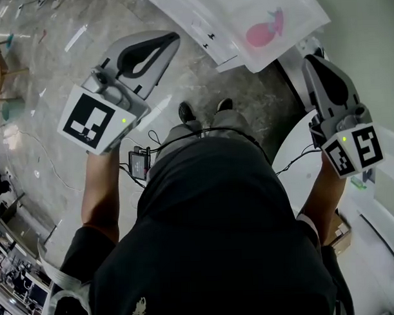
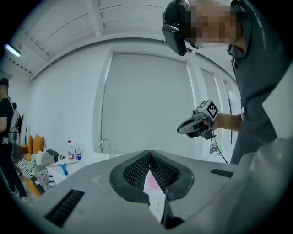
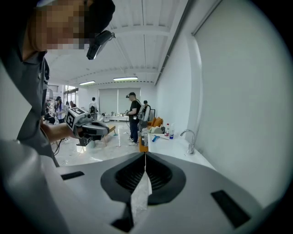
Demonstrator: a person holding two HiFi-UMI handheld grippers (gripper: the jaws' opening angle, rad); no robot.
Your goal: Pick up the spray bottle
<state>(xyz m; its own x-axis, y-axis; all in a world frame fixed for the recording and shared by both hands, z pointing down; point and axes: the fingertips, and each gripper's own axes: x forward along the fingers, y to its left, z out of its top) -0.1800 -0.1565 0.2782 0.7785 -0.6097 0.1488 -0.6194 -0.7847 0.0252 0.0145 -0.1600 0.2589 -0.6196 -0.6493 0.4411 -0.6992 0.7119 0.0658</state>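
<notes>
White bench (image 3: pixel 176 145) w/ tap (image 3: pixel 188 139) ran along the wall; left gripper (image 2: pixel 149 152) & right gripper (image 3: pixel 145 154) were both held up in the air, jaws pressed together, empty; spray bottle (image 3: pixel 172 132), small & hard to make out, stood far off on the bench, beside a red-capped bottle (image 3: pixel 167 130), well apart from both grippers.

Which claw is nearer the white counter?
Right. The right claw is over the edge of the white counter; the left claw is out over the floor.
</notes>
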